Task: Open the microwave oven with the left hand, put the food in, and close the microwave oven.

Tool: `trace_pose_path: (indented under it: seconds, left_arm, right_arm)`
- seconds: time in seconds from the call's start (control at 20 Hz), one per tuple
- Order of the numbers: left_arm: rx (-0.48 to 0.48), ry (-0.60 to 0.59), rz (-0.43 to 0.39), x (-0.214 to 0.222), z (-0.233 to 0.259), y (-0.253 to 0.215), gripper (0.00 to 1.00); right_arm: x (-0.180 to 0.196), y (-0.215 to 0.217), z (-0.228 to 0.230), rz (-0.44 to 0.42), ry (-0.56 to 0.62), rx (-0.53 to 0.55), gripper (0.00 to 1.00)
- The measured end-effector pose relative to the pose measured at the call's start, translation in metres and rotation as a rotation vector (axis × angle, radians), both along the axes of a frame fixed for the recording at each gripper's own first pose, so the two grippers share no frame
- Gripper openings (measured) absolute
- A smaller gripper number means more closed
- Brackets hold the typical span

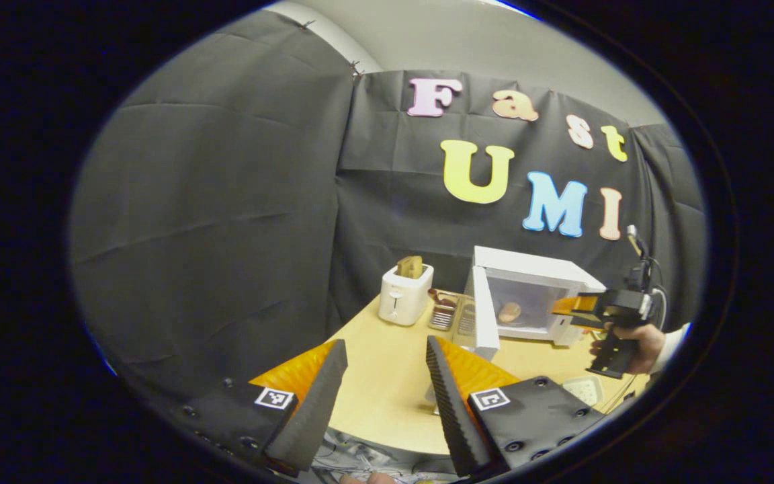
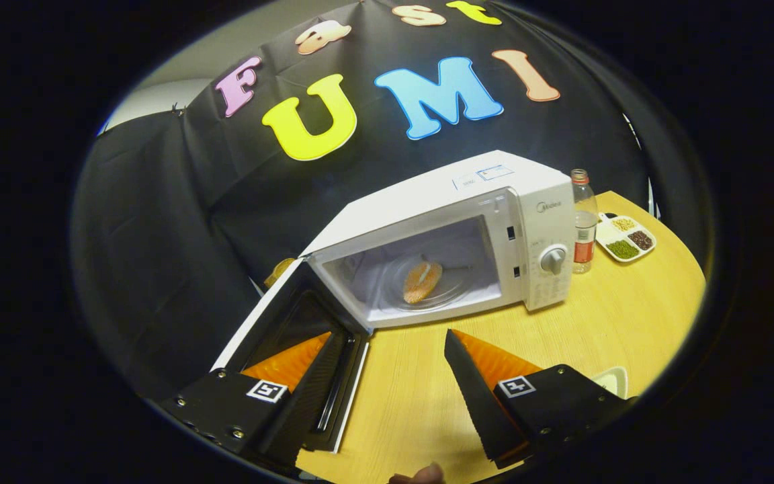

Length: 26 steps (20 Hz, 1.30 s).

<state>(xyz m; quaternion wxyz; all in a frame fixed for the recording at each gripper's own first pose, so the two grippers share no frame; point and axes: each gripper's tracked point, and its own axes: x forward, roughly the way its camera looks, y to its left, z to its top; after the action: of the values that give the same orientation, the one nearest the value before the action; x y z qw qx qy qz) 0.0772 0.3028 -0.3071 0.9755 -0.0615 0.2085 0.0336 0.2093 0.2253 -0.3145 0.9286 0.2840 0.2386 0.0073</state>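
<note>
Fingers: both grippers, left (image 1: 387, 349) and right (image 2: 395, 339), spread wide, holding nothing.
Food (image 2: 422, 281): lies on the glass plate (image 2: 454, 286) inside the microwave (image 2: 535, 202).
Door (image 2: 279, 323): swung fully open.
Table (image 2: 629, 302): bottle (image 2: 584, 222) and sectioned dish (image 2: 625, 236) right of the microwave.

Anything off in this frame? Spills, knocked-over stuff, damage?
Nothing stands out. The microwave door hangs wide open with the food lying on the glass turntable inside, as the task would have it. The bottle stands upright, the toaster too. No spill on the table.
</note>
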Motion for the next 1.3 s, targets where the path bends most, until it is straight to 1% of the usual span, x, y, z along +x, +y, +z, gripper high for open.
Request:
trace_pose_path:
  seconds: [0.05, 0.1, 0.2, 0.3, 0.4, 0.5, 0.55, 0.6, 0.65, 0.75, 0.8, 0.95, 1.0, 1.05, 1.15, 1.2, 1.25, 1.3]
  left_arm:
    - [0.012, -0.006, -0.026, 0.013, -0.012, 0.002, 0.8]
    - [0.019, 0.007, -0.052, 0.027, -0.029, 0.001, 0.75]
    - [0.006, 0.042, -0.091, 0.048, -0.063, -0.009, 0.75]
    - [-0.001, 0.064, -0.133, 0.065, -0.086, -0.023, 0.75]
    - [0.027, 0.074, -0.183, 0.079, -0.105, -0.035, 0.75]
    - [0.049, 0.133, -0.229, 0.087, -0.133, -0.049, 0.75]
    - [0.079, 0.134, -0.226, 0.091, -0.137, -0.05, 0.87]
    - [0.085, 0.135, -0.244, 0.094, -0.138, -0.053, 0.75]
    - [0.076, 0.136, -0.251, 0.094, -0.139, -0.059, 0.8]
    - [0.044, 0.136, -0.265, 0.094, -0.137, -0.077, 0.76]
    - [0.034, 0.135, -0.273, 0.094, -0.134, -0.088, 0.8]
    - [0.026, 0.125, -0.323, 0.098, -0.126, -0.131, 0.77]
    - [0.027, 0.125, -0.342, 0.099, -0.125, -0.147, 0.76]
    - [0.033, 0.128, -0.36, 0.1, -0.123, -0.164, 0.8]
    - [0.05, 0.128, -0.392, 0.102, -0.12, -0.198, 0.8]
    - [0.061, 0.122, -0.401, 0.104, -0.117, -0.213, 0.8]
    - [0.067, 0.119, -0.403, 0.107, -0.115, -0.226, 0.84]
    - [0.072, 0.12, -0.404, 0.111, -0.114, -0.24, 0.84]
  right_arm:
    - [-0.018, 0.004, 0.006, 0.017, 0.005, 0.012, 0.98]
    - [-0.036, 0.007, 0.011, 0.037, 0.007, 0.009, 0.98]
    - [-0.069, 0.003, 0.026, 0.049, -0.006, -0.004, 0.98]
    - [-0.096, -0.001, 0.037, 0.068, -0.017, -0.014, 0.98]
    - [-0.117, -0.017, 0.047, 0.052, -0.032, -0.051, 0.98]
    - [-0.136, -0.03, 0.054, 0.033, -0.029, -0.072, 0.98]
    - [-0.143, -0.037, 0.06, 0.024, -0.036, -0.078, 0.98]
    - [-0.15, -0.043, 0.063, 0.019, -0.036, -0.088, 0.98]
    - [-0.157, -0.049, 0.065, 0.019, -0.029, -0.101, 0.98]
    - [-0.169, -0.065, 0.068, 0.009, -0.026, -0.123, 0.98]
    - [-0.174, -0.073, 0.07, -0.003, -0.03, -0.128, 0.98]
    - [-0.191, -0.093, 0.077, -0.009, -0.036, -0.143, 0.98]
    - [-0.196, -0.101, 0.083, -0.01, -0.051, -0.158, 0.98]
    - [-0.202, -0.11, 0.089, -0.01, -0.066, -0.174, 0.98]
    - [-0.217, -0.126, 0.098, -0.004, -0.084, -0.207, 0.98]
    - [-0.223, -0.134, 0.102, -0.003, -0.093, -0.222, 0.98]
    - [-0.228, -0.142, 0.106, -0.004, -0.104, -0.231, 0.98]
    - [-0.233, -0.148, 0.107, -0.007, -0.108, -0.231, 0.98]
